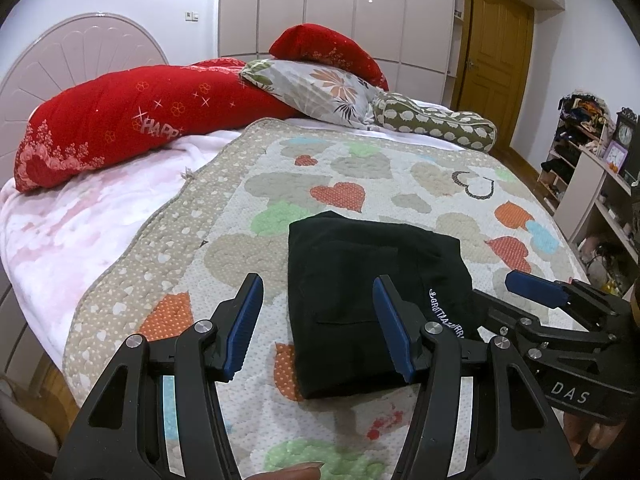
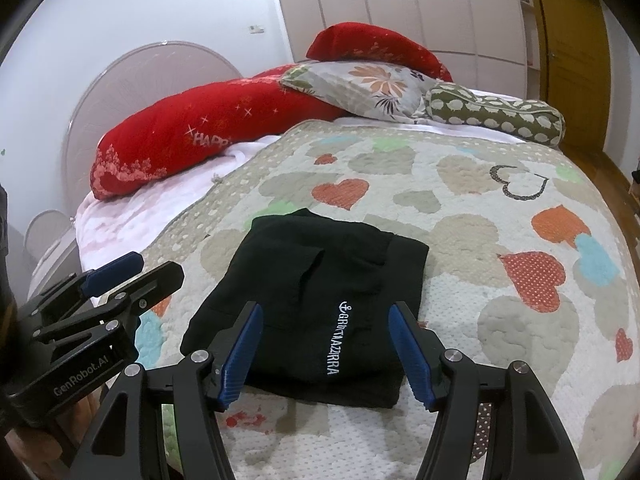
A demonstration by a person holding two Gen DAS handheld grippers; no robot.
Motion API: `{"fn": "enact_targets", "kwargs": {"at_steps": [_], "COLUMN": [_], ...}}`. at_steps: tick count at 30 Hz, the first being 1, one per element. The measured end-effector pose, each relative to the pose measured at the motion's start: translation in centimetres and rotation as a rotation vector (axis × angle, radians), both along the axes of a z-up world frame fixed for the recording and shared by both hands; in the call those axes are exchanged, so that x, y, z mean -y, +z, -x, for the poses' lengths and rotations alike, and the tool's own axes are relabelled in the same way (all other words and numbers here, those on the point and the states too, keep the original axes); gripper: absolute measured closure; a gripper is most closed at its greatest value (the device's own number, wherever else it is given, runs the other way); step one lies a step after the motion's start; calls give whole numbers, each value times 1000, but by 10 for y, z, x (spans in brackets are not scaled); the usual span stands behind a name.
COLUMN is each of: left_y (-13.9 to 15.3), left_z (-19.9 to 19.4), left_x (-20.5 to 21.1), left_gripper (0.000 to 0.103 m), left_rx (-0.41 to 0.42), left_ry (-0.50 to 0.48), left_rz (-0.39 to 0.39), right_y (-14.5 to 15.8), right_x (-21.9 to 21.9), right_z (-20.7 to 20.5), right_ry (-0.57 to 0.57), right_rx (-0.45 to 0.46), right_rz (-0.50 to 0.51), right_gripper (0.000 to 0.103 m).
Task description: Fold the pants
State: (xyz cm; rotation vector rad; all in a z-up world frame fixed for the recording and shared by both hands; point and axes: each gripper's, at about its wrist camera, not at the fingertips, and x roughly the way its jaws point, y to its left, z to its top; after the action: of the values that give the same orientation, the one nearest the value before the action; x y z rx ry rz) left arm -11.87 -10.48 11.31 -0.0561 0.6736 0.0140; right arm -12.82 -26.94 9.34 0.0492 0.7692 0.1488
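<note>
Currently the black pants (image 1: 372,304) are seen lying on the quilt (image 1: 400,184) of the bed as a compact folded rectangle, flat, white lettering up. Both tongs are held apart, nothing gripped: left tongs (image 1: 318,328) hover over the packet's near-left edge, right tongs (image 2: 326,354) over its near edge, neither pad seen touching cloth. The packet lies straight ahead of both, slightly below, long axis running away from the tongs. Right tongs are judged better centred on it. Folding is judged essentially complete; only a final tidy or release remains.
</note>
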Motion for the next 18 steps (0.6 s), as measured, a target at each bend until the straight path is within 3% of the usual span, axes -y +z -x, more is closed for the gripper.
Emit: {"fn": "enact_targets", "kwargs": {"at_steps": [18], "left_y": [0], "left_z": [1], "left_x": [-2], "left_gripper": [46], "left_rx": [-6], "left_ry": [3], "left_rz": [10], "right_y": [-6], "right_x": [-8], "right_z": [-1], "right_ry": [17], "right_rx": [-15], "right_rz": [-1], "right_gripper": [39]}}
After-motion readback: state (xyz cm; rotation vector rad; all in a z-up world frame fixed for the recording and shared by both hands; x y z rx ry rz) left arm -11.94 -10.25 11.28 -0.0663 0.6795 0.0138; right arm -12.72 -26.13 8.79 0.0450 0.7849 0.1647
